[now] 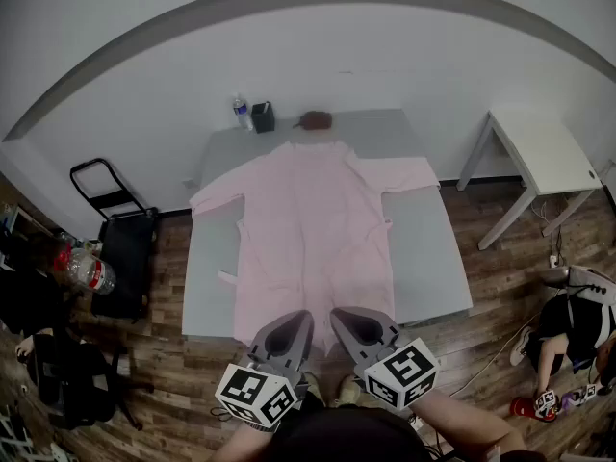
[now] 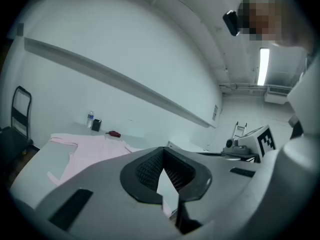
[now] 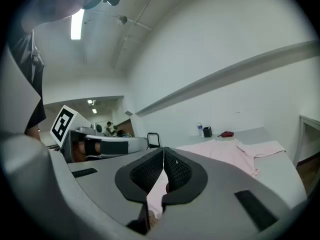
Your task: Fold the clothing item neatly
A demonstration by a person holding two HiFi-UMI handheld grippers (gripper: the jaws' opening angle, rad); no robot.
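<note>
While left gripper [image 1: 300, 318] and right gripper [image 1: 344, 316] hover closed and empty, we plan the fold.
Just beyond, the pink robe [image 1: 313, 219] lies flat on the table [image 1: 428, 258], hem nearest; we'd open, pinch both hem corners, carry evenly toward the far collar.

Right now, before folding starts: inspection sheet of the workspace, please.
Surface: grey table on a wood floor.
Job's things: pink garment spread flat, sleeves out, hem at the near edge.
Clutter: bottle, dark cup and dark red object along the far edge.
Grippers: left tool and right tool both shut, side by side near the hem; whether they pinch fabric is unclear.
Cables: thin cable on the floor, right.
Surroundings: white side table right; hand cart left; seated person lower right.
</note>
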